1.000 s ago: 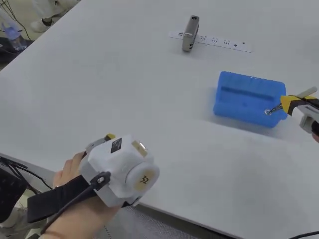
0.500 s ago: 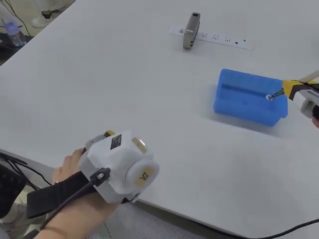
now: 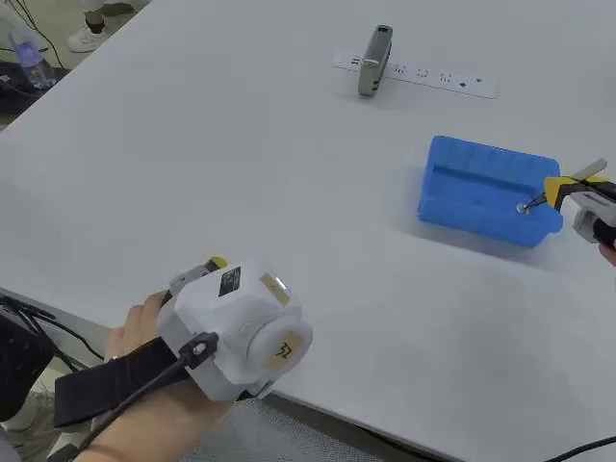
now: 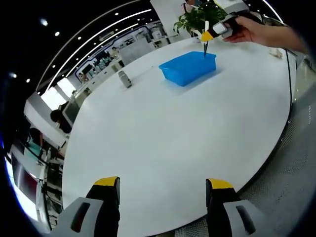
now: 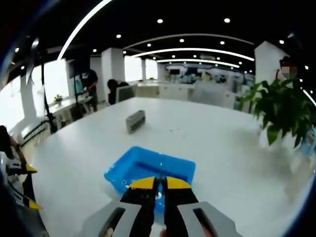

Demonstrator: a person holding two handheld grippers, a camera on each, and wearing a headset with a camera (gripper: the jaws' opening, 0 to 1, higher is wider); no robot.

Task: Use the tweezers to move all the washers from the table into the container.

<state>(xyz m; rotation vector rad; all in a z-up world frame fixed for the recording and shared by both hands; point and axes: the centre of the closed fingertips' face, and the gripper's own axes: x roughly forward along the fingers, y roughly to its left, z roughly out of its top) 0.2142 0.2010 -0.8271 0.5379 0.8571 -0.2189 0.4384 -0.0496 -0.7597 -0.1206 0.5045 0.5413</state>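
Head view: my right claw (image 3: 561, 191) is clamped on the tweezers (image 3: 535, 200). Their points project ahead of the claw and carry a washer (image 3: 523, 206) over the near end of the blue container (image 3: 481, 183). My left claw (image 3: 207, 268) is well apart from it, at the table (image 3: 241, 164) edge. A power strip (image 3: 423, 75) lies beyond the container.

Left gripper view: my left claw (image 4: 163, 195) has its jaws spread wide, nothing between them. The container (image 4: 185, 69) lies far ahead, with the right claw (image 4: 210, 34) above it and the tweezers (image 4: 205, 48) pointing down.

Right gripper view: jaws of the right claw (image 5: 160, 183) are pressed together. The container (image 5: 143, 170) sits directly ahead, below the tips. A plant (image 5: 276, 106) stands off to the right.
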